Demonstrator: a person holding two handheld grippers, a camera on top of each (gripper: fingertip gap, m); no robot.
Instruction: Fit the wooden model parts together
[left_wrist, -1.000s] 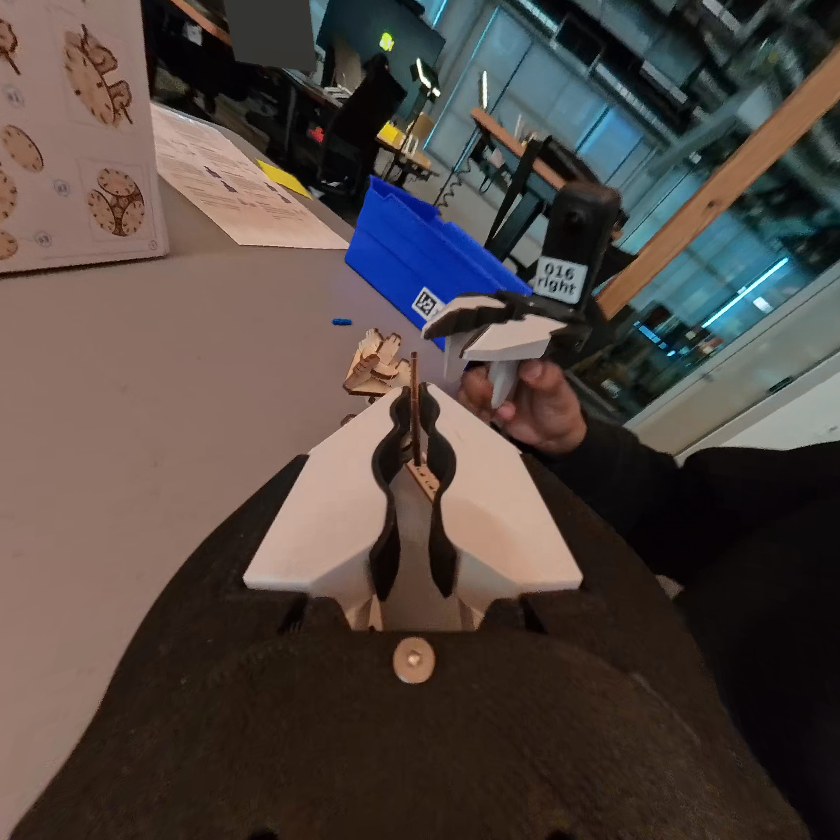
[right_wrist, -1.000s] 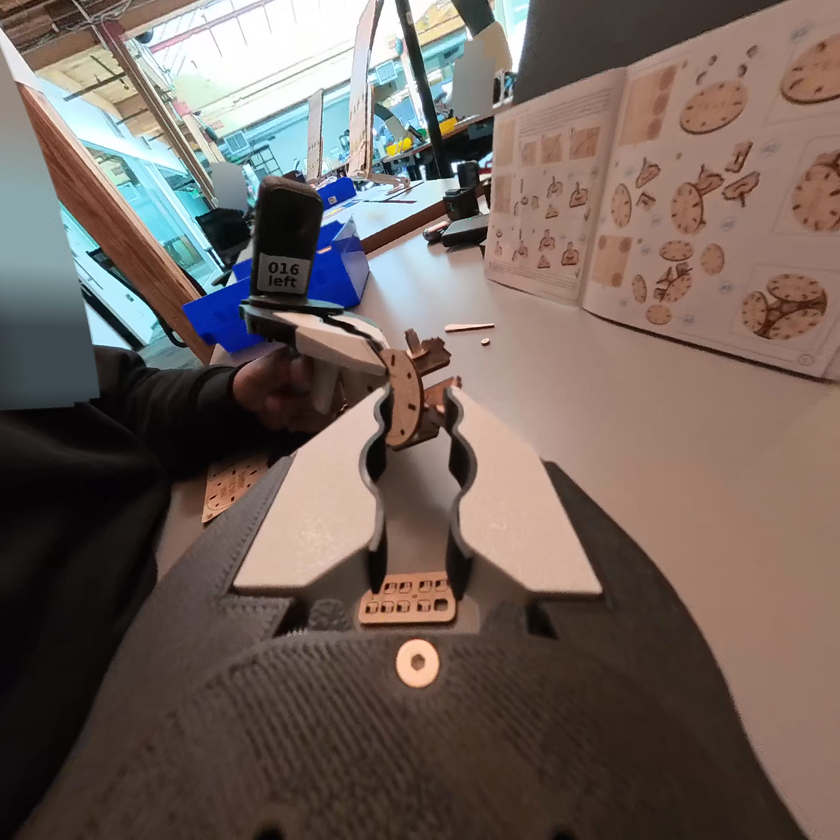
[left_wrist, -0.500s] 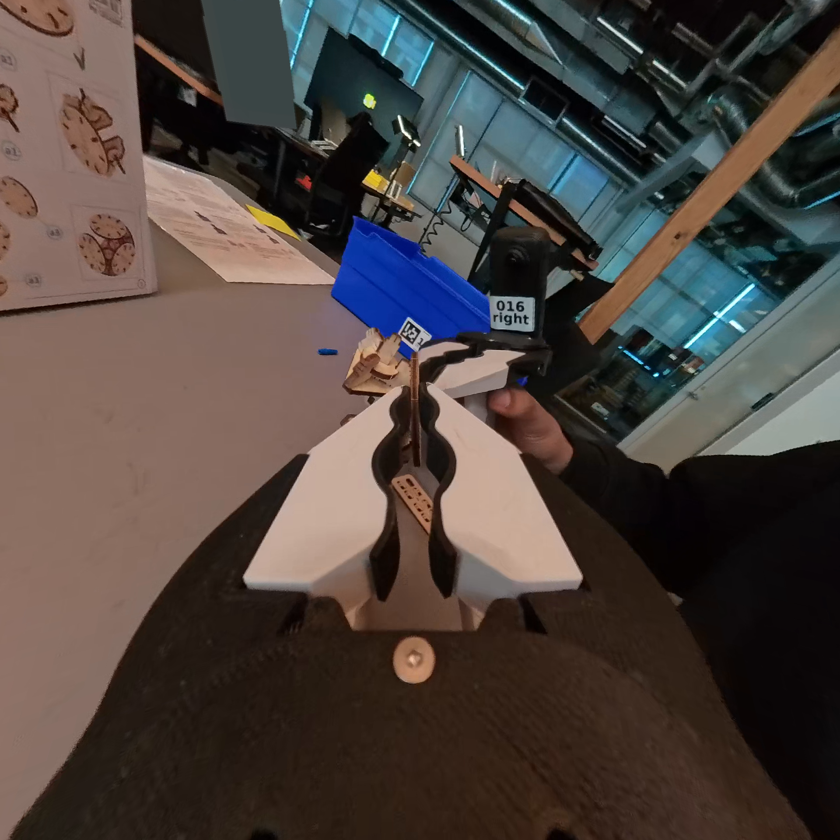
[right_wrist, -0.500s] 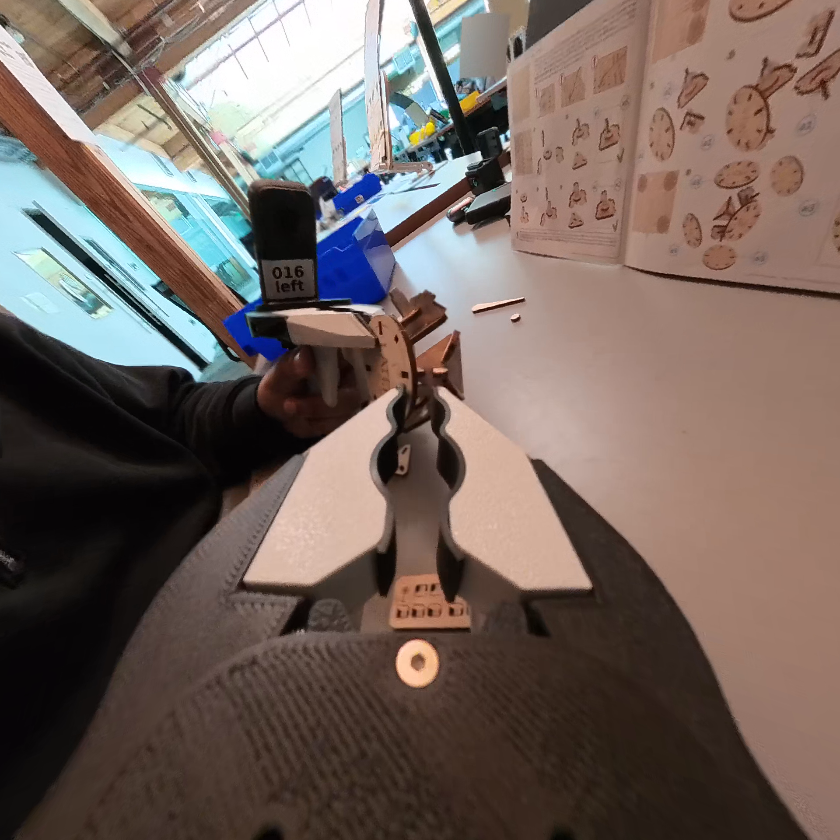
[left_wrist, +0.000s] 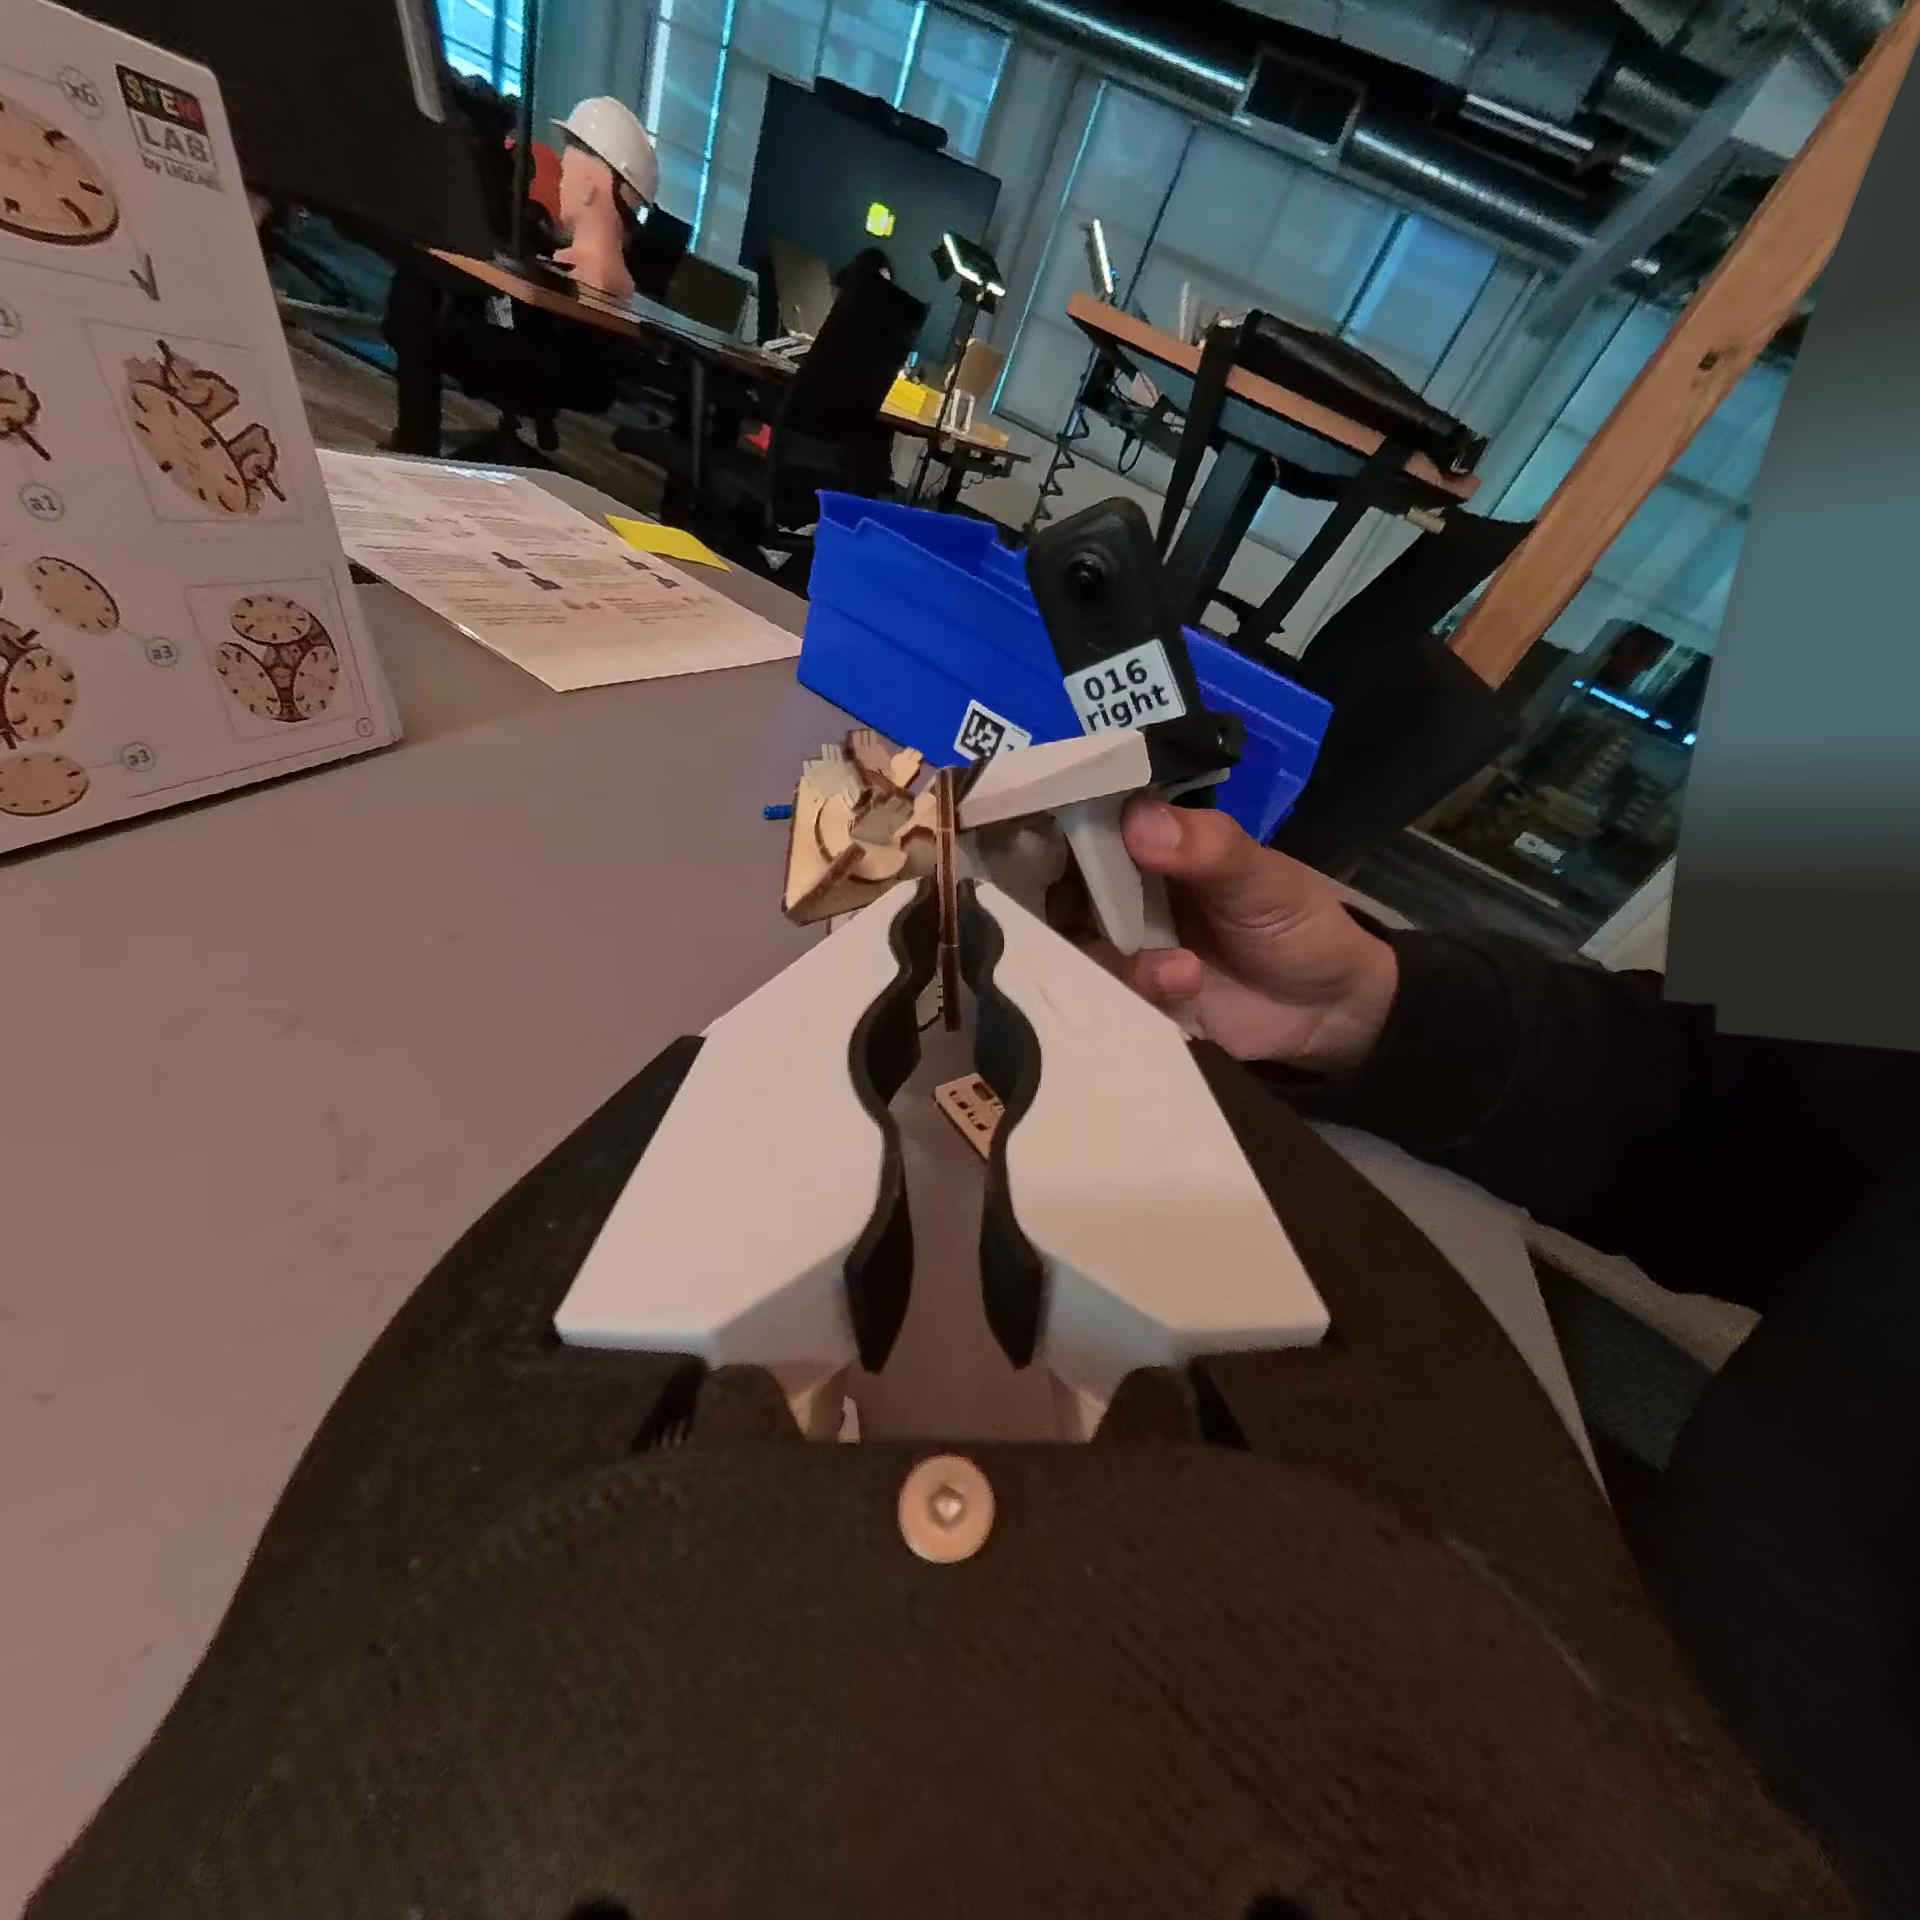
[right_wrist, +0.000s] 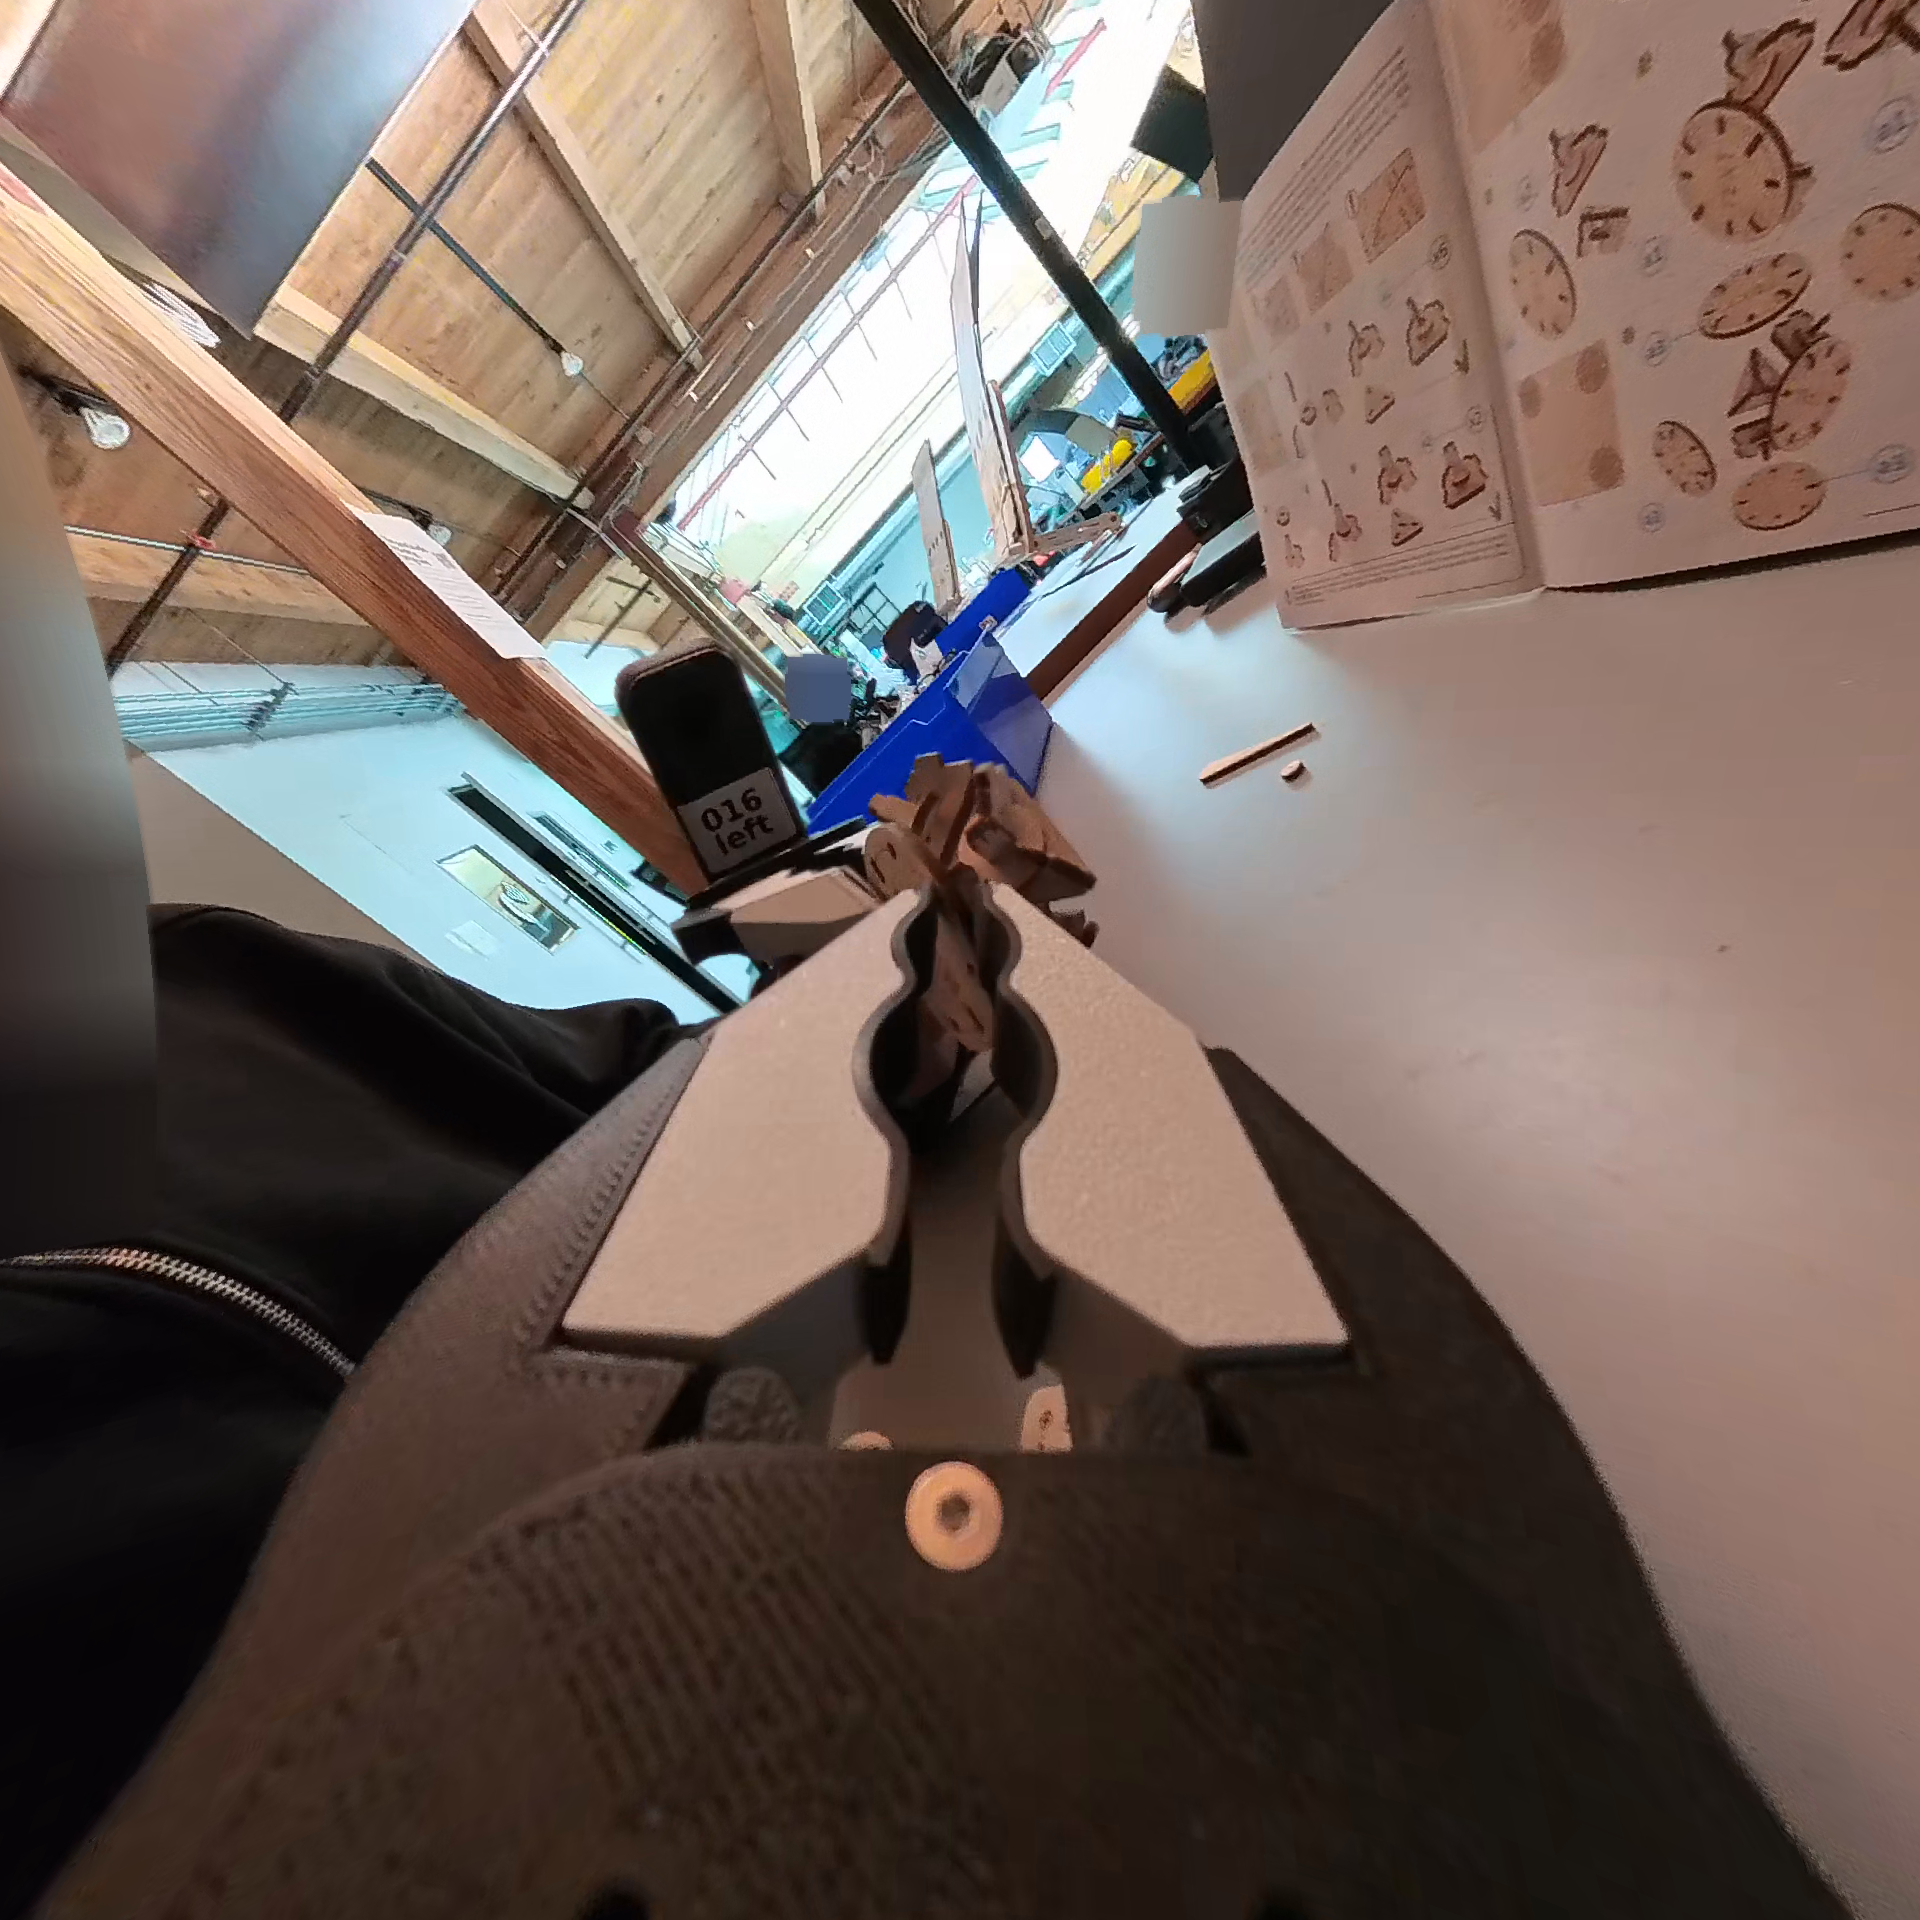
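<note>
My left gripper (left_wrist: 943, 906) is shut on a thin wooden disc (left_wrist: 945, 831), seen edge-on, which carries a cluster of light wooden parts (left_wrist: 852, 842) on its far side. The disc is held up above the grey table (left_wrist: 312, 987). My right gripper (right_wrist: 951, 920) is shut on the same wooden assembly (right_wrist: 997, 831) from the other side. In the left wrist view the right gripper (left_wrist: 987, 795) meets the disc's upper edge, with a person's hand (left_wrist: 1247, 956) on its handle. The left gripper (right_wrist: 810, 909) shows just beyond the assembly in the right wrist view.
A blue bin (left_wrist: 914, 634) stands behind the grippers. An open instruction booklet (right_wrist: 1610, 312) stands at the table's back, with a paper sheet (left_wrist: 540, 571) beside it. A small wooden stick (right_wrist: 1257, 753) and a small perforated wooden piece (left_wrist: 971, 1112) lie on the table. My two grippers' fingertips are within a few centimetres of each other.
My right gripper's jaws closed from wide open onto the wooden assembly that the left gripper keeps holding. Both grippers came together and tilted, and the right wrist view rolled.
</note>
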